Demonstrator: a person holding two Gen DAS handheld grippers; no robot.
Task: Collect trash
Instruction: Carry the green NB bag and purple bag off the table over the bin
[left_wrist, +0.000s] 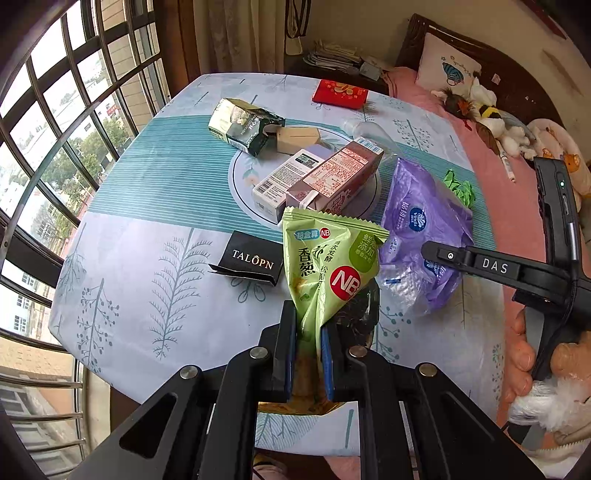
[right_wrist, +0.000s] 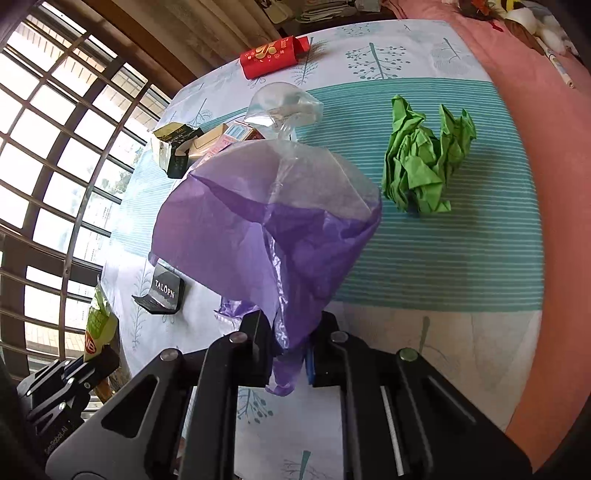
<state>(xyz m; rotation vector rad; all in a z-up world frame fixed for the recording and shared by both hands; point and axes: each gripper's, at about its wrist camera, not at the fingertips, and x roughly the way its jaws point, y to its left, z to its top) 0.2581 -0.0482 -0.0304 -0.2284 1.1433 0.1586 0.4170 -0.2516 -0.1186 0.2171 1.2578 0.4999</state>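
your left gripper pinched the green snack bag; your right gripper clamped the purple wrapper, lifting both clear for binning.

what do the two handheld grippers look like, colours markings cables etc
Both are matte black linkage frames with silver rivets and blue pads inside the jaws. The right gripper, seen from the left wrist view, has white "DAS" lettering, a small green light and a black cable. The left gripper shows no lettering here.

Bright daylight enters through the dark-framed grid window, slightly blown out. Shadows on the leaf-print tablecloth stay soft. Fisheye curvature bends edges; corners vignette black.
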